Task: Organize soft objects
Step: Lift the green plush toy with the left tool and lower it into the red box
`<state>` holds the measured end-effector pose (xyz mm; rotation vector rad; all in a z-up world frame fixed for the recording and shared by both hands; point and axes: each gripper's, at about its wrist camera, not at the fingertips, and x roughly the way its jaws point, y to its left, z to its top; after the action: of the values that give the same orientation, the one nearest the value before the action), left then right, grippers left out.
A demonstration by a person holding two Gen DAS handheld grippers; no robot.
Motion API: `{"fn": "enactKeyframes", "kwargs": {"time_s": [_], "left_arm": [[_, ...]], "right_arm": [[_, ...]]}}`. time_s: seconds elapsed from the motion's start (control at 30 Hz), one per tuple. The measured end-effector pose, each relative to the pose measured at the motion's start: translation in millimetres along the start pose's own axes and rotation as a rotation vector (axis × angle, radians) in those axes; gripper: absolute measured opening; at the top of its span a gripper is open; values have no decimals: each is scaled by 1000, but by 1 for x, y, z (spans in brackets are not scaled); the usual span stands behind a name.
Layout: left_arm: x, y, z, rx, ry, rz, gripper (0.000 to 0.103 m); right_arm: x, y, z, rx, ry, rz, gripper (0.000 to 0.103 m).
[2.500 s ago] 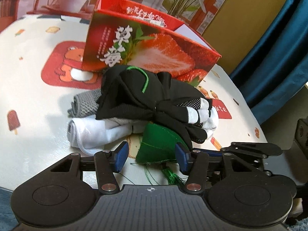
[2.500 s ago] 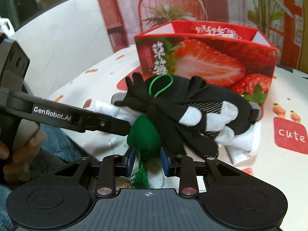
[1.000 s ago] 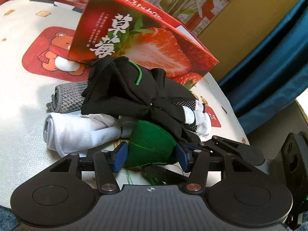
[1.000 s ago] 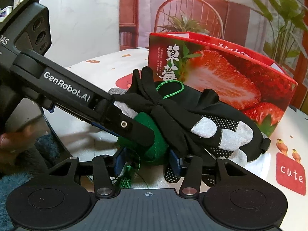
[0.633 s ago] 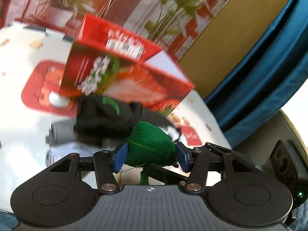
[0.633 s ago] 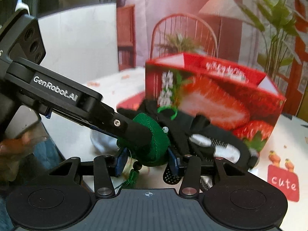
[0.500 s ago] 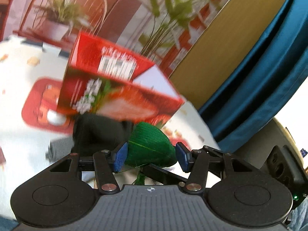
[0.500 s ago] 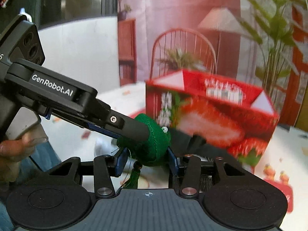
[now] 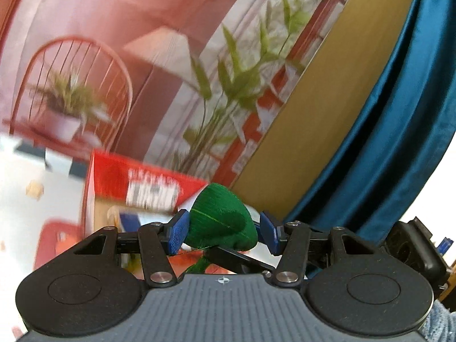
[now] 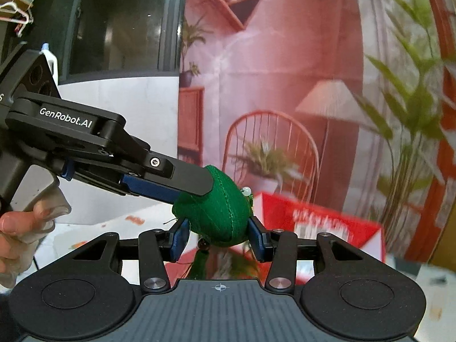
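On my left wrist view, the left tool (image 9: 221, 232) has its blue pads on either side of the green pouch (image 9: 221, 223). The left pad sits against the fabric; the right pad is at the pouch's edge, and I read it as a grip at a middling width. The pouch is up in the air, framed against the red strawberry box (image 9: 136, 188), which is blurred and lies lower, on the white patterned counter (image 9: 31, 199). The box is open at the top, with something pale and blue inside that I cannot make out. A dark finger of the right tool (image 9: 236, 259) crosses under the pouch from the right. Behind are a printed backdrop and a blue curtain (image 9: 399, 114).

On my right wrist view, the right tool (image 10: 218, 238) clamps the same green pouch (image 10: 216, 213) from both sides, narrow-set, with a green tassel (image 10: 199, 265) and a small dark bead hanging below. The left tool (image 10: 196, 183) reaches in from the left, its upper finger laid over the top of the pouch, with a person's hand (image 10: 20, 228) on its handle. The strawberry box (image 10: 319, 222) sits beyond and below the pouch, blurred.
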<state>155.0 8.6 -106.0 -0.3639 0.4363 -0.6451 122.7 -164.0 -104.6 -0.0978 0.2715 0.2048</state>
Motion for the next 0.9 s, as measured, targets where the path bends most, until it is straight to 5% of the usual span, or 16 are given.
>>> {"fn": "enactKeyframes", "kwargs": {"time_s": [0.4, 0.9], "left_arm": [[43, 3, 79, 110, -95, 57, 56], [108, 92, 33, 6, 136, 212, 56]], "right_arm": [[63, -55, 59, -54, -95, -22, 42], [157, -70, -12, 71, 112, 24, 42]]}}
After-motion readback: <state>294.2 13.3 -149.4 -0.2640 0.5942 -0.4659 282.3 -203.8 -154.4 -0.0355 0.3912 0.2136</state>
